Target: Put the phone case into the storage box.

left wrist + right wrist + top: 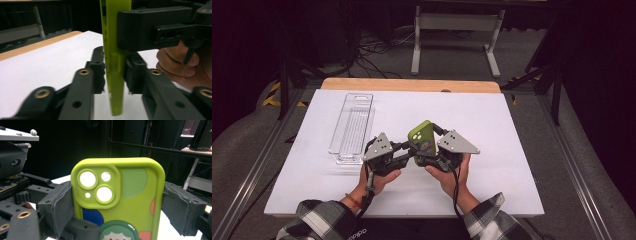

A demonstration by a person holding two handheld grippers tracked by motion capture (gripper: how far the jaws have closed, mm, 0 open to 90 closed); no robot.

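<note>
A lime-green phone case (423,136) with a cartoon figure and coloured dots on its back stands upright over the white table top (502,120), held between both hands. In the right gripper view, my right gripper (118,207) is shut on the case (130,195) across its width, a padded finger on each long edge. The left gripper view has the case (115,82) edge-on, and my left gripper (115,70) is shut on it front to back. The right gripper's jaw (150,27) crosses just above. In the high view the left gripper (411,151) and right gripper (428,152) meet at the case's lower part.
A long clear plastic tray (353,125) lies empty on the table to the left of the hands. The table's wooden far edge (412,85) runs behind it. A white metal stand (457,30) and cables lie on the floor beyond.
</note>
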